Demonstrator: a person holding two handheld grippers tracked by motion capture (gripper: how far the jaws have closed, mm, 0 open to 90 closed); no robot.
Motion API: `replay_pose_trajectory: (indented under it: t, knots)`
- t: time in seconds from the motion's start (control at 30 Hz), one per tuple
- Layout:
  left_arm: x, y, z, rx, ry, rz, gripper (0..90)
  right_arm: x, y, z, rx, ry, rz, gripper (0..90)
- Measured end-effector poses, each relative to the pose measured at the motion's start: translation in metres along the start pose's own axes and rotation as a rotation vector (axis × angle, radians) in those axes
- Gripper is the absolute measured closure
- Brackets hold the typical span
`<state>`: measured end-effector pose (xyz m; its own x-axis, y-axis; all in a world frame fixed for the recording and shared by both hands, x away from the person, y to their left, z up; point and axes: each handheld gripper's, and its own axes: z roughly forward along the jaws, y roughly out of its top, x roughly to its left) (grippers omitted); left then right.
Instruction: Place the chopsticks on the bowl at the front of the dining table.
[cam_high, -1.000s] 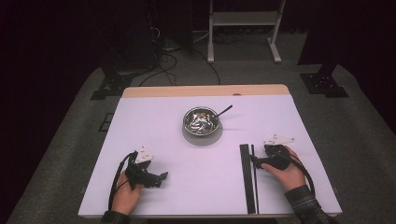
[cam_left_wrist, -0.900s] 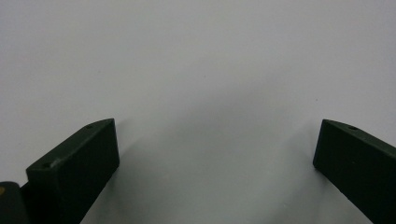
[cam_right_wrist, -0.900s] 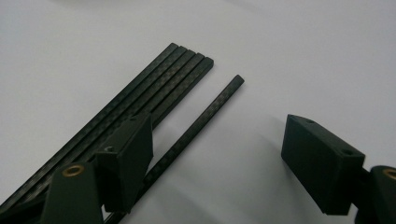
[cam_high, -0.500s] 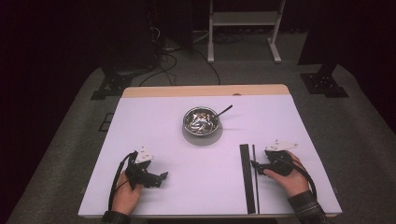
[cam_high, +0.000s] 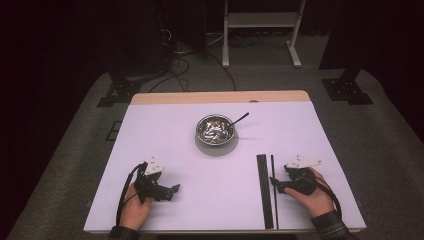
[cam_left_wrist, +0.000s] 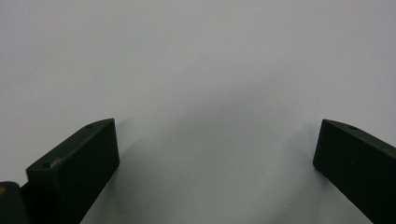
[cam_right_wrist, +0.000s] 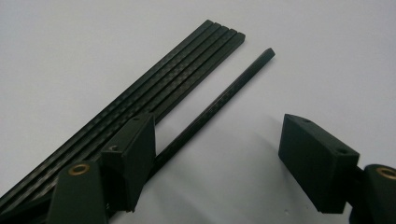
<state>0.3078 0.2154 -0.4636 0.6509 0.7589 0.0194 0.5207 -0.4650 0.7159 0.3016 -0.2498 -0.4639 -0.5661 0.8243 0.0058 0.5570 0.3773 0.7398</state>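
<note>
A flat bundle of several black rods (cam_high: 263, 190) (cam_right_wrist: 154, 98) lies lengthwise on the white table (cam_high: 200, 210), right of centre. One single black rod (cam_high: 273, 192) (cam_right_wrist: 224, 98) lies just to its right, a small gap apart. My right gripper (cam_high: 275, 184) (cam_right_wrist: 219, 154) sits low beside them, jaws open and pointing left. The single rod runs between the jaws, close against the left one, and neither jaw is closed on it. My left gripper (cam_high: 173, 190) (cam_left_wrist: 215, 154) rests at the near left, open wide over bare table, holding nothing.
A metal bowl (cam_high: 216, 129) with a dark spoon handle (cam_high: 240, 118) sticking out stands at the table's middle, farther back. The table's wooden far edge (cam_high: 220, 96) faces stands and cables on the floor beyond.
My right gripper has shifted slightly toward the near edge, staying beside the rods. The left gripper, the rods and the bowl have not moved.
</note>
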Motion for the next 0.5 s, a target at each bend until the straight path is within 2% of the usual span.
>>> replay_pose_trajectory:
  t: [0.5]
  knots:
    - [0.000,0.000,0.000,0.000,0.001,-0.001,0.0,0.011,-0.013,-0.014,0.007,0.022,-0.022,25.9]
